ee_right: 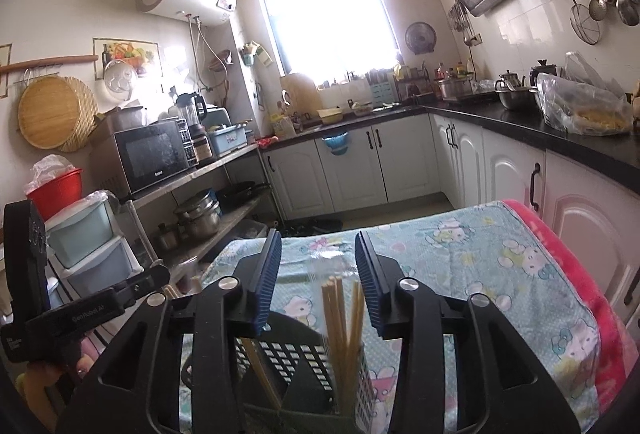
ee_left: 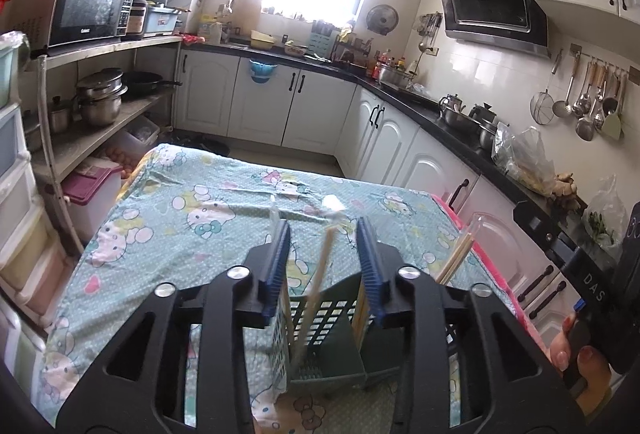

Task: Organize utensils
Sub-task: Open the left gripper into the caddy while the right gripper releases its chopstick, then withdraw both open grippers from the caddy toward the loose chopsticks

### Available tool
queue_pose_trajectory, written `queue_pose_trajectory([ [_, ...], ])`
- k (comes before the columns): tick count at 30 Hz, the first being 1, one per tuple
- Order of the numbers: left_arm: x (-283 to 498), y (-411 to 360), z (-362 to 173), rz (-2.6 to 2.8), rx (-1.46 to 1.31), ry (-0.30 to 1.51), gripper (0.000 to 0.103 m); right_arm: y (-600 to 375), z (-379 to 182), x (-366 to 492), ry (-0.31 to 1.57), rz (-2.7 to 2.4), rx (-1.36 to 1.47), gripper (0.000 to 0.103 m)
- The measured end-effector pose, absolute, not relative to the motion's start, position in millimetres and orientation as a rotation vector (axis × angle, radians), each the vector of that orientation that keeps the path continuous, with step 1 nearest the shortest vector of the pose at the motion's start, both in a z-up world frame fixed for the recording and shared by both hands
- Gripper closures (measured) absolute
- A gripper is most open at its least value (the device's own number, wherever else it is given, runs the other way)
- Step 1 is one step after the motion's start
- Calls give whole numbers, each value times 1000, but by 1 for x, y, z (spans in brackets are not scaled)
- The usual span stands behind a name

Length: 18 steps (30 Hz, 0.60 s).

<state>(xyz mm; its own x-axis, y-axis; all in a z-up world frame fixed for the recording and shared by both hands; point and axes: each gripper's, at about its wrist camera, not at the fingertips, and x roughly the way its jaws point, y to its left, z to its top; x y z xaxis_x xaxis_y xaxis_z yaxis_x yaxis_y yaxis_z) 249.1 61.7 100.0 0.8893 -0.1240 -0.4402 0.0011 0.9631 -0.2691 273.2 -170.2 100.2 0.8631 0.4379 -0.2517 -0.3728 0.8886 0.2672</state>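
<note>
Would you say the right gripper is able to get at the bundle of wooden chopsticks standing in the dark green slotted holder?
Probably yes: the right gripper is open just above the wooden chopsticks, whose tips rise between its jaws, with nothing in between.

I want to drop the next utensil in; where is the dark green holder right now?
The dark green perforated plastic utensil holder stands on the cartoon-print tablecloth, low in both wrist views beneath the open blue fingers, with wooden chopsticks upright inside.

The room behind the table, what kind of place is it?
It looks like a home kitchen: a black microwave oven stands on a shelf, a black range hood hangs over the black countertop, and metal ladles hang on the tiled wall.
</note>
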Motion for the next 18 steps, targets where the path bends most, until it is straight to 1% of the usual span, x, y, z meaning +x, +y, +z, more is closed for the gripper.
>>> queue_pose_trajectory([
  [2,247,63,100,-68,-271,474,65,-171,98,272,325,425,210,66],
  [4,244,64,99,-71,-277,478,58,-173,97,269,328,428,211,66],
  [6,242,65,99,-79,-288,484,53,-173,96,266,333,434,205,65],
  [8,238,65,99,-82,-291,484,50,-174,95,263,341,428,198,64],
  [10,234,65,99,-80,-289,480,42,-174,93,260,347,431,198,63],
  [12,231,66,99,-80,-291,478,40,-175,93,255,345,429,198,62],
  [15,225,67,98,-79,-295,477,33,-175,91,249,346,431,194,57],
  [18,219,69,96,-71,-298,477,30,-176,89,242,347,433,190,55],
])
